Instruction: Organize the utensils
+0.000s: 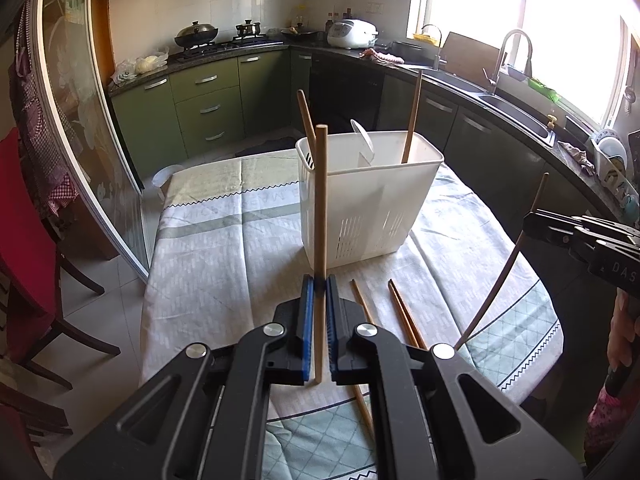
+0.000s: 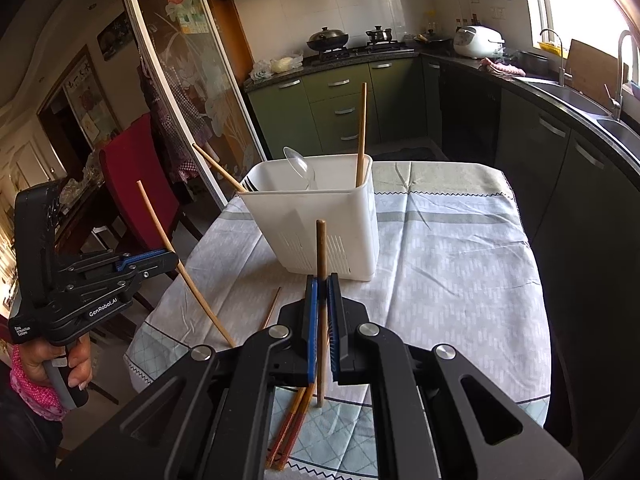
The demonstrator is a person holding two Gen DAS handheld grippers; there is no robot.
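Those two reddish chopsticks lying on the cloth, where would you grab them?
Probably mid-shaft, from above. The reddish chopsticks lie flat, side by side on the tablecloth, so jaws either side of the pair could pinch across their thin width. Both grippers already hold a chopstick.

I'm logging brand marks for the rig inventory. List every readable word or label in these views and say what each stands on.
"GenRobot.AI": white print on the side of the black handheld left tongs.
"DAS": cut-off white letters on the black body of the right tongs.
Small white label on the left tongs' lower body: too small to read.
Grey print on the pale patterned tablecloth: mirrored and blurred, unreadable.
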